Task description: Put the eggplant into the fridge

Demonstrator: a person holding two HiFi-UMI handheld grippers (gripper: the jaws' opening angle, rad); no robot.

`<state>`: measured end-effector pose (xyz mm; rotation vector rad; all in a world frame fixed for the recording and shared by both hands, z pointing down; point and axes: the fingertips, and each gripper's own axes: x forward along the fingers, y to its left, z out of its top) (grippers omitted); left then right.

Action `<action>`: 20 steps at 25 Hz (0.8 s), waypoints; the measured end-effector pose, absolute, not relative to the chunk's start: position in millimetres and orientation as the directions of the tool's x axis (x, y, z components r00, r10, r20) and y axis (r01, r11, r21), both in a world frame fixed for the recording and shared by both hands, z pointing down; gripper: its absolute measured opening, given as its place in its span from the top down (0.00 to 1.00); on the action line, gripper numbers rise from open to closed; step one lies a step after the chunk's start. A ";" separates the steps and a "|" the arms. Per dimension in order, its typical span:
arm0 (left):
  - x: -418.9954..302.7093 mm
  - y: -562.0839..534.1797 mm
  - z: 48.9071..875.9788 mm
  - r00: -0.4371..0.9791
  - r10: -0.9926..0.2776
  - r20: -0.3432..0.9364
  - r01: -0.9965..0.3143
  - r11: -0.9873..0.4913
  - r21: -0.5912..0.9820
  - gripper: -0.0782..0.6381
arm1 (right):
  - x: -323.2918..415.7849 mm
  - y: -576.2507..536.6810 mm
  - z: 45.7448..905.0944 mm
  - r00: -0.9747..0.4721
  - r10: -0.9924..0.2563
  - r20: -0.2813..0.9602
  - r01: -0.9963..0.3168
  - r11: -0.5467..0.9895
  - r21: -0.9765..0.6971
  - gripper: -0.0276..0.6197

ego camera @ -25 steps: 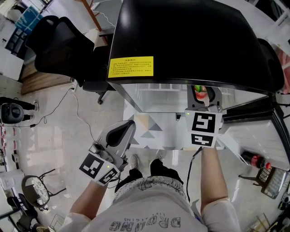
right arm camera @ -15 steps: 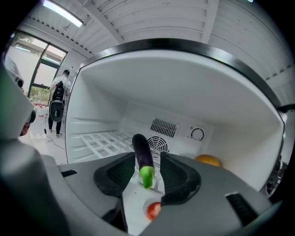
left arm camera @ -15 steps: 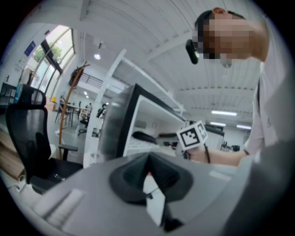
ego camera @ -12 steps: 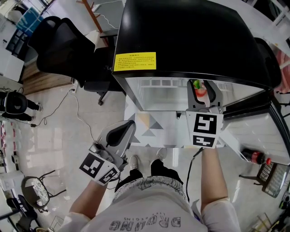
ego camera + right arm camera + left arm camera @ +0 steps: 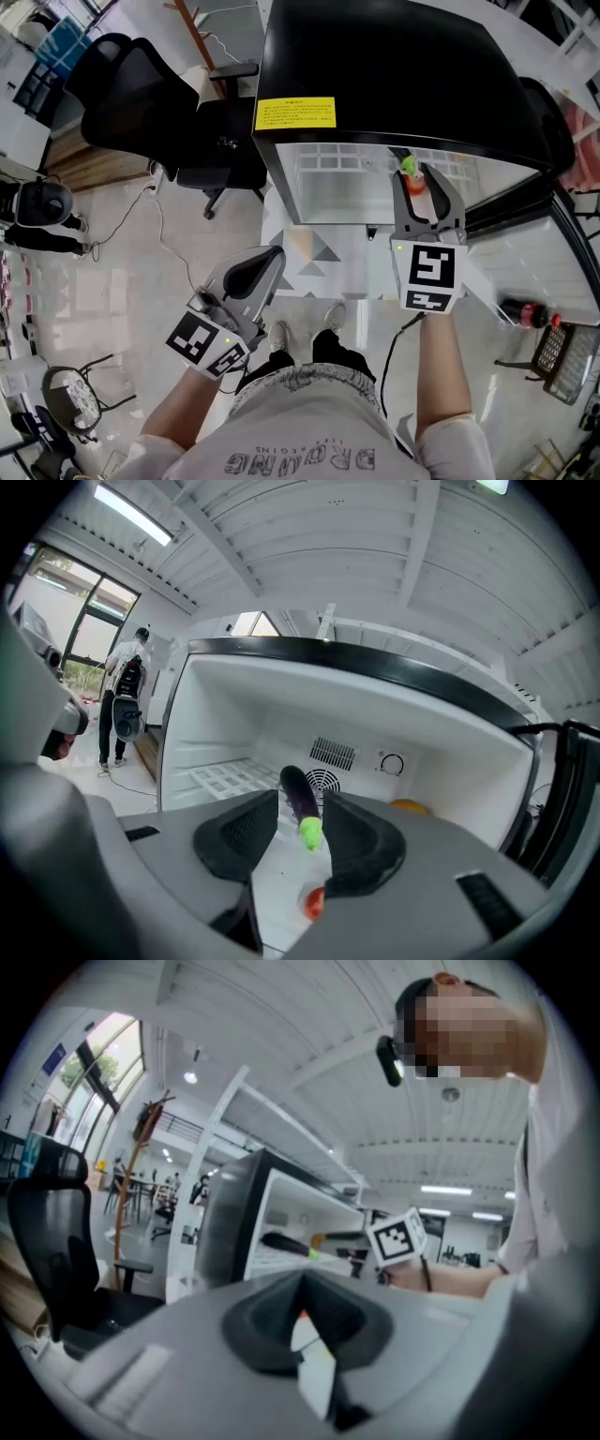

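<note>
The right gripper (image 5: 419, 180) has drawn back toward 6 o'clock from the open fridge (image 5: 394, 84), its jaws just narrowed slightly yet still wide, clear of the eggplant (image 5: 298, 797) lying on the fridge shelf at 12 o'clock between them, while the left gripper (image 5: 265, 258), at 7 o'clock, has its jaws together, empty.

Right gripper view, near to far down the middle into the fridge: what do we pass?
small red item → eggplant, green end nearest → slotted vent on the back wall of the fridge. The orange thing at right is left out, since its depth is unclear.
</note>
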<state>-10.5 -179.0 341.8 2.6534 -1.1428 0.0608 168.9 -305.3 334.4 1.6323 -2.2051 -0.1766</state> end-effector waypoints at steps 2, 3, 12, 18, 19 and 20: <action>-12.9 -174.3 340.5 0.697 -0.705 0.134 -0.715 -0.667 0.209 0.88 | 167.8 -297.8 333.3 -0.242 -0.943 0.230 -0.895 0.309 0.323 0.74; -14.3 -171.7 339.9 0.699 -0.702 0.133 -0.713 -0.670 0.208 0.88 | 167.2 -293.6 332.4 -0.240 -0.944 0.227 -0.897 0.305 0.321 0.76; -27.7 -151.4 331.4 0.719 -0.686 0.112 -0.693 -0.692 0.202 0.88 | 159.7 -259.1 328.9 -0.212 -0.955 0.210 -0.909 0.271 0.317 0.82; -37.7 -140.6 328.6 0.732 -0.673 0.104 -0.678 -0.708 0.198 0.88 | 149.3 -238.1 326.0 -0.208 -0.958 0.195 -0.915 0.261 0.308 0.87; -39.6 -139.3 327.4 0.734 -0.671 0.102 -0.676 -0.710 0.196 0.88 | 147.4 -234.7 324.8 -0.207 -0.959 0.192 -0.916 0.259 0.306 0.87; -41.4 -138.2 326.2 0.736 -0.670 0.100 -0.674 -0.712 0.194 0.88 | 145.4 -231.5 323.7 -0.206 -0.960 0.190 -0.917 0.258 0.306 0.88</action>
